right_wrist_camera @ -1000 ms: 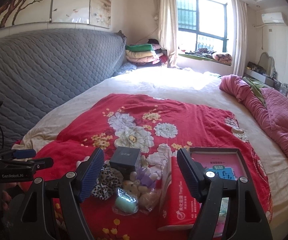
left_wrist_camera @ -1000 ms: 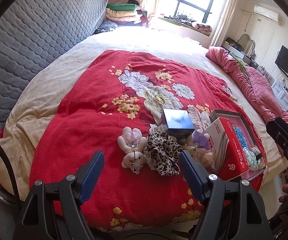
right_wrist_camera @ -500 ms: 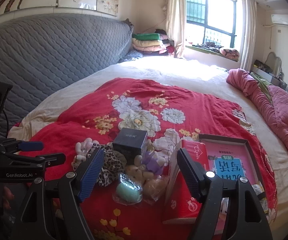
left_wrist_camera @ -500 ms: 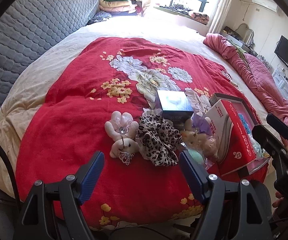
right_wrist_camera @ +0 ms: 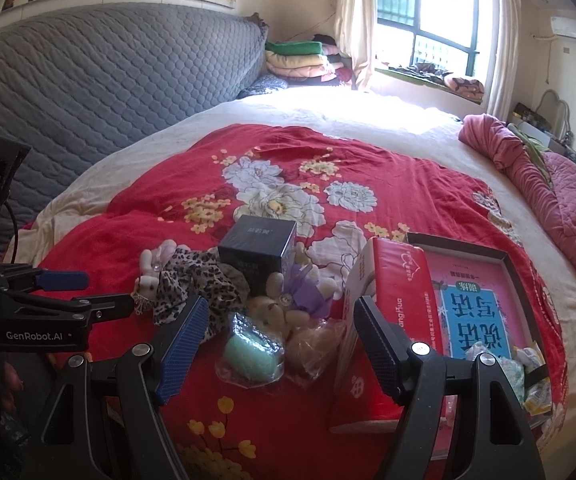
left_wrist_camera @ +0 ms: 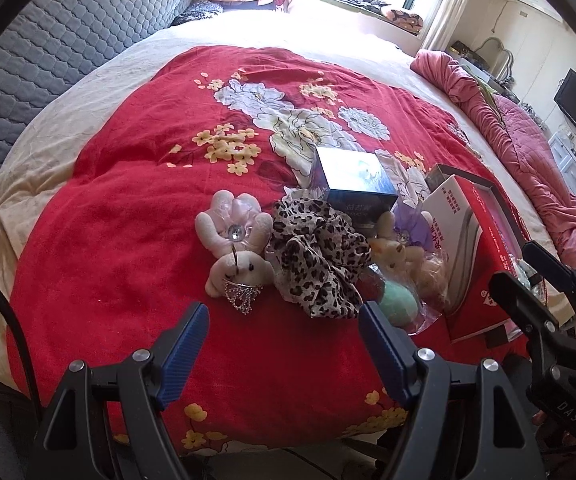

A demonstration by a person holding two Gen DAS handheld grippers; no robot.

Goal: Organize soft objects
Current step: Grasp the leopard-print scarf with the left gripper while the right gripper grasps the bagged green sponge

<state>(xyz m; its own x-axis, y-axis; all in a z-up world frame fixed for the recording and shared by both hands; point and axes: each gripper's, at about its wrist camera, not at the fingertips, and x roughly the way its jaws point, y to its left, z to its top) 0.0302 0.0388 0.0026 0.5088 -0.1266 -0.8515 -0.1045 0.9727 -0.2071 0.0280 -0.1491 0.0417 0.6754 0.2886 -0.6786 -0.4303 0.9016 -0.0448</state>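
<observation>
A cluster of soft things lies on the red floral blanket (left_wrist_camera: 128,216). A pink plush bear (left_wrist_camera: 234,252) with a crystal charm lies at the left, a leopard-print scrunchie (left_wrist_camera: 318,262) beside it. A second small plush bear in purple (right_wrist_camera: 306,298) and a bagged green sponge (right_wrist_camera: 250,356) lie further right, next to a bagged peach sponge (right_wrist_camera: 316,348). My left gripper (left_wrist_camera: 284,344) hangs open just short of the bear and scrunchie. My right gripper (right_wrist_camera: 280,344) is open, its jaws framing the two bagged sponges from the near side, holding nothing.
A dark cube box (left_wrist_camera: 354,184) stands behind the toys. A red tissue pack (right_wrist_camera: 372,320) leans against a shallow tray (right_wrist_camera: 506,258) holding a pink book and wrapped sweets. A grey quilted headboard (right_wrist_camera: 108,88) lies left, a pink quilt (left_wrist_camera: 528,152) right.
Both grippers have sunk toward the bed and tipped downward, so the pile of toys looks larger and nearer. Nothing on the blanket has moved, and both stay open.
</observation>
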